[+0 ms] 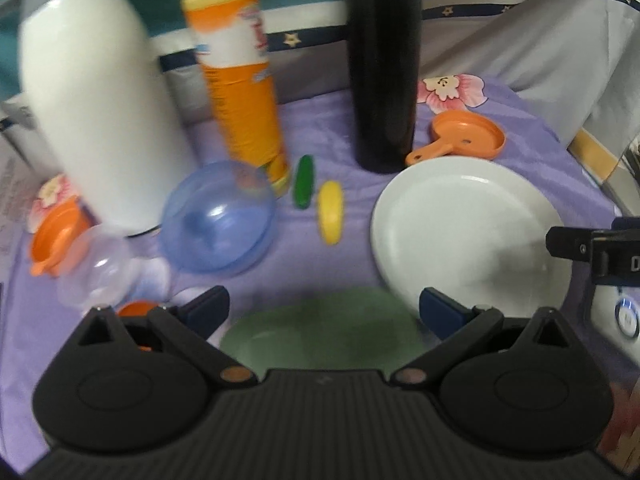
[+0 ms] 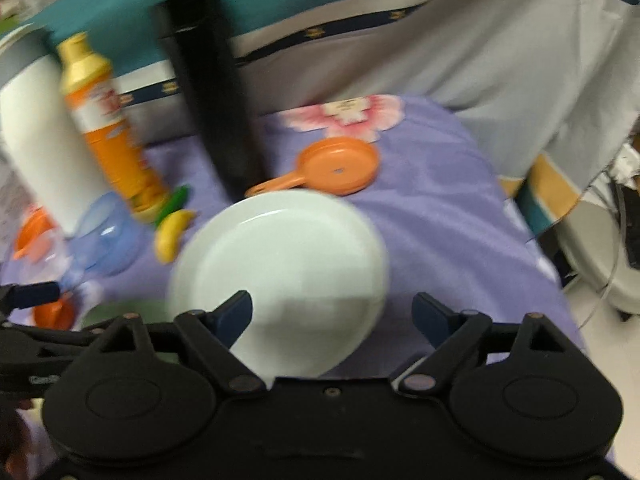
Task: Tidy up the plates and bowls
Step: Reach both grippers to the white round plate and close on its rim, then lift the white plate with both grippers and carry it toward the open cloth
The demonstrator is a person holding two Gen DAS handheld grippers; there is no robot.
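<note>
A white plate (image 1: 460, 224) (image 2: 280, 264) lies on the purple cloth. My right gripper (image 2: 334, 316) hovers open over its near rim, and the pads touch nothing. A dull green plate (image 1: 320, 336) (image 2: 120, 312) lies just under my left gripper (image 1: 324, 308), which is open and empty. Left of it stand a blue see-through bowl (image 1: 218, 220) (image 2: 108, 240), a clear bowl (image 1: 96, 276) and a small orange bowl (image 1: 56, 240). The right gripper's finger (image 1: 592, 248) shows at the right edge of the left wrist view.
A black bottle (image 1: 384, 64), an orange bottle (image 1: 240, 88) and a white bottle (image 1: 92, 112) stand at the back. An orange toy pan (image 1: 464, 136) (image 2: 340, 164) lies behind the white plate. Green (image 1: 304, 188) and yellow (image 1: 330, 212) toy pieces lie mid-cloth. The table edge drops to the floor (image 2: 600, 340) on the right.
</note>
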